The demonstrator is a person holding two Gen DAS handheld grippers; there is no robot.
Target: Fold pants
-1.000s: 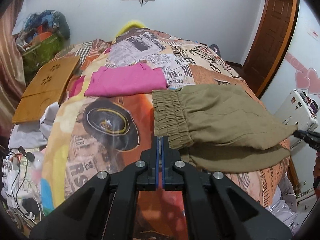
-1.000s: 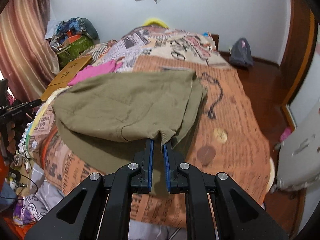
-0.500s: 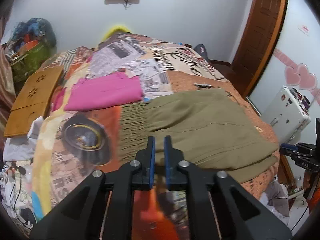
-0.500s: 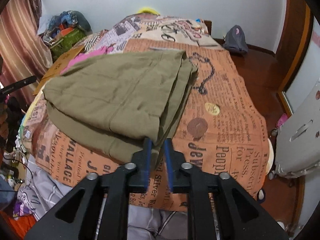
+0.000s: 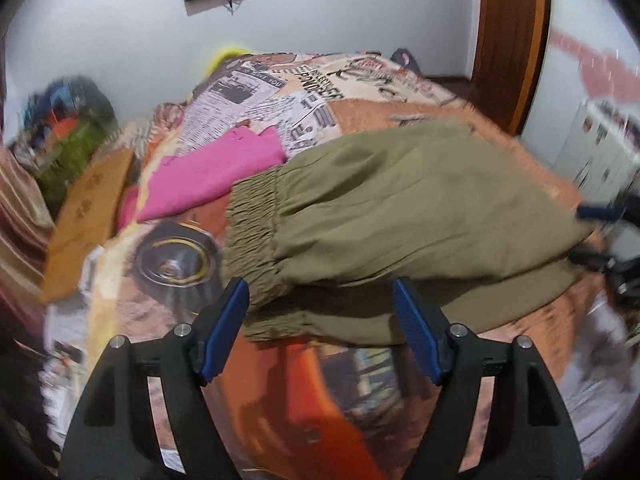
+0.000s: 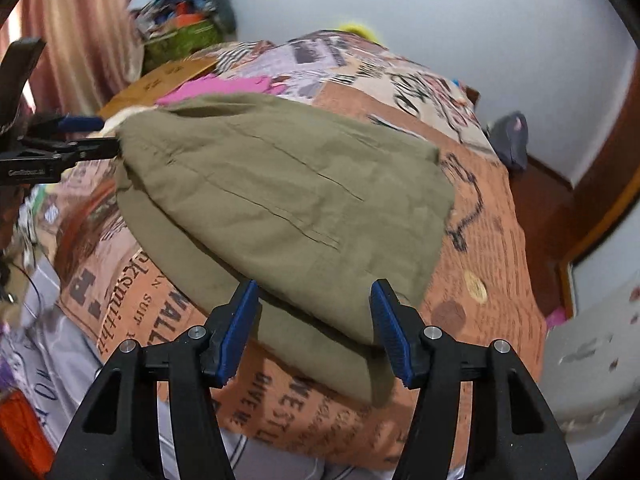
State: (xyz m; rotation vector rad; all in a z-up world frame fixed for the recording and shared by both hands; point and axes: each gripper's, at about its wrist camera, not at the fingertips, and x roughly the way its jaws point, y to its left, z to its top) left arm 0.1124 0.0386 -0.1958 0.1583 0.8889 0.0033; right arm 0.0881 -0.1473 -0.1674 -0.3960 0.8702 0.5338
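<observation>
Now both tongs, left (image 5: 320, 312) and right (image 6: 314, 312), have just been opening, released above the folded olive cotton pants (image 5: 400, 216) ahead of them on the bed (image 6: 480, 240).

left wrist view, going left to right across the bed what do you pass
wooden board → pink cloth → olive pants → white case
</observation>
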